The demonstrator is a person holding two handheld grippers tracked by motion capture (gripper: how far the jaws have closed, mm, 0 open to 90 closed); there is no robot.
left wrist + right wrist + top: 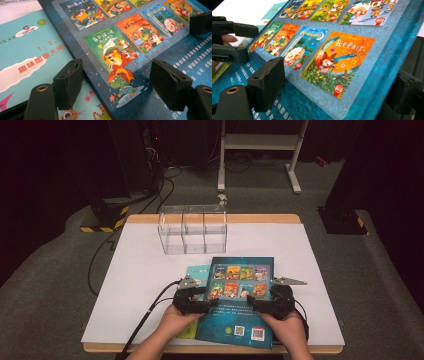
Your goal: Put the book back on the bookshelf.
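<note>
Hands bringing both grippers, left (212, 303) and right (251, 304), onto blue book (241, 295), jaws wide, straddling its side edges. Book lying on teal book (198, 272), near-side of clear box (193, 230). Probably thin, stiffish, glossy — pinching edges, not cover.

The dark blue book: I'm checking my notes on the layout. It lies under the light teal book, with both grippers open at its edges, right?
Not quite. The dark blue book lies on top of the light teal book, as the high view shows. The left gripper and right gripper are open at its edges.
</note>
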